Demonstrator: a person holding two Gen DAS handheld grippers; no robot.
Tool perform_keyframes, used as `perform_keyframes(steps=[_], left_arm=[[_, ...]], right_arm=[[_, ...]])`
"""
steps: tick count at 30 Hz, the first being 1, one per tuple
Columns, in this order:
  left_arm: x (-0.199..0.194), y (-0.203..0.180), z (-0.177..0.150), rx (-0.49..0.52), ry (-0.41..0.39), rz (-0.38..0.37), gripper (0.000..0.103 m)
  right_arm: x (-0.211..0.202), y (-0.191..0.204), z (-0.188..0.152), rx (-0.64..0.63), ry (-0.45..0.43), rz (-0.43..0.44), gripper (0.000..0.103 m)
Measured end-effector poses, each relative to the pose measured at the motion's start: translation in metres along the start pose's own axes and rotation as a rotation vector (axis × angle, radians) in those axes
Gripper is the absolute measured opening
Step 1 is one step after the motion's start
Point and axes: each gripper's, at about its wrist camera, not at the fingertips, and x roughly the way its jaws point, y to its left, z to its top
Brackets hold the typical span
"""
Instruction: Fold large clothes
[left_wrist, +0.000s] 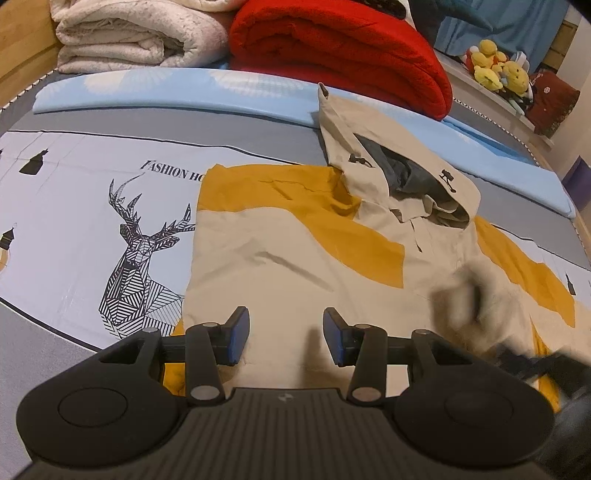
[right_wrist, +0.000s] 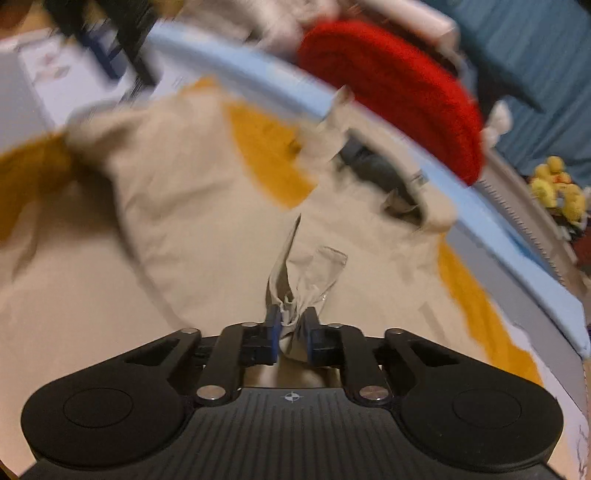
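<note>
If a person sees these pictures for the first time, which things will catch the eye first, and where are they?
First comes the beige and mustard jacket spread on the bed, its hood toward the far side. Behind the hood lies a bright red folded blanket, and beside the jacket a black line-drawn deer is printed on the sheet. In the right wrist view the right tongs pinch a bunch of the beige fabric, while the left tongs stand open above the jacket.

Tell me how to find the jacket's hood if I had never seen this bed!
Start at the bed with the deer-print sheet, then find the beige and mustard jacket spread flat on it. The hood is at the jacket's far end, just below the folded red blanket. It is the only part that gapes open, showing dark grey lining and small black cord toggles.
</note>
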Motion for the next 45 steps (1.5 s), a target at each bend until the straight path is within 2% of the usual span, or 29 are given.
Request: perform_keyframes(steps=[3,5,8,10,14,16,17,18,22,29,33,34,37,39,43,45], left_arm=[[0.002,-0.001,0.000,-0.001,0.002,0.004,0.049],[0.003,-0.002,0.000,0.003,0.004,0.005,0.049],[0.006,-0.005,-0.001,0.010,0.009,0.007,0.049],[0.009,-0.006,-0.002,0.017,0.014,0.009,0.049],[0.015,-0.008,-0.004,0.025,0.023,0.014,0.049],[0.017,-0.007,-0.005,0.029,0.026,0.018,0.049],[0.019,-0.007,-0.005,0.030,0.028,0.020,0.049],[0.020,-0.006,-0.005,0.031,0.030,0.021,0.049],[0.025,-0.004,-0.008,0.035,0.040,0.026,0.049],[0.051,0.003,-0.026,0.071,0.131,0.054,0.049],[0.058,0.009,-0.028,0.079,0.159,0.075,0.049],[0.055,0.008,-0.027,0.076,0.156,0.075,0.049],[0.040,0.000,-0.019,0.070,0.104,0.023,0.049],[0.036,-0.007,-0.017,0.085,0.084,0.003,0.049],[0.056,-0.003,-0.028,0.096,0.159,0.052,0.049],[0.061,0.001,-0.032,0.099,0.175,0.070,0.049]], right_arm=[[-0.027,-0.053,0.009,0.270,-0.131,-0.057,0.009],[-0.046,-0.090,0.006,0.448,-0.223,-0.133,0.004],[-0.060,-0.135,-0.011,0.667,-0.270,-0.257,0.002],[-0.059,-0.156,-0.026,0.783,-0.244,-0.308,0.002],[-0.045,-0.183,-0.058,1.012,-0.085,-0.405,0.007],[-0.039,-0.191,-0.072,1.110,-0.018,-0.430,0.030],[-0.033,-0.192,-0.076,1.146,0.010,-0.424,0.035],[-0.027,-0.192,-0.080,1.172,0.036,-0.406,0.041],[0.000,-0.192,-0.093,1.273,0.128,-0.253,0.041],[0.026,-0.184,-0.118,1.372,0.230,-0.106,0.041],[0.032,-0.192,-0.129,1.411,0.218,-0.115,0.033],[0.031,-0.194,-0.127,1.402,0.205,-0.117,0.024],[0.031,-0.198,-0.121,1.357,0.169,-0.136,0.009],[0.027,-0.200,-0.119,1.353,0.144,-0.157,0.006],[0.010,-0.204,-0.108,1.312,0.087,-0.240,0.005],[0.006,-0.206,-0.106,1.311,0.103,-0.285,0.007]])
